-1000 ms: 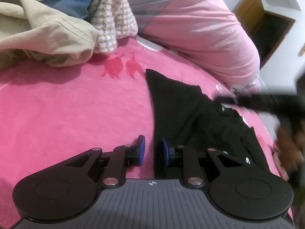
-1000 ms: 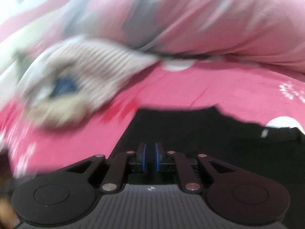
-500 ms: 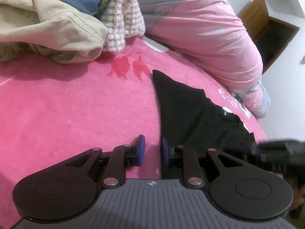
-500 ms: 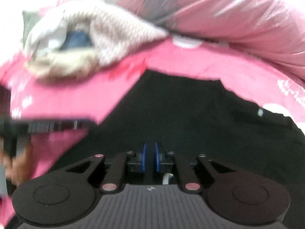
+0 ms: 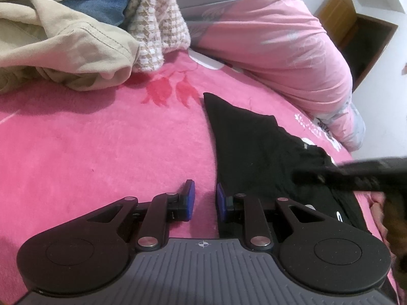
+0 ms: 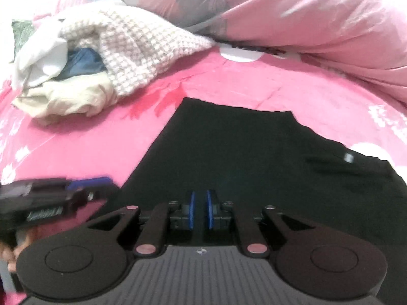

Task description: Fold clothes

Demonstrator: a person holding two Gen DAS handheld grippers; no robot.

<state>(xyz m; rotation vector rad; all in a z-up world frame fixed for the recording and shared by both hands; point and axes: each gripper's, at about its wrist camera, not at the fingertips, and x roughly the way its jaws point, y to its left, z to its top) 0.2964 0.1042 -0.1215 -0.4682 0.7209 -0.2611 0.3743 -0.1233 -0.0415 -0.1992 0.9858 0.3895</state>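
One black garment (image 5: 257, 152), lying flat on the pink bed (image 5: 101, 139), long axis running from the near edge toward the quilt, narrowing to a corner at the far end. One heap of four unfolded clothes (image 5: 84, 28) toward the far left corner: beige, white, denim, houndstooth knit. One pink quilt (image 5: 267, 38) along the far edge. Left gripper (image 5: 205, 200) slightly spread, straddling the garment's left edge, pinching nothing. Right gripper (image 6: 199, 213) nearly pressed together over the black cloth; grip unclear.
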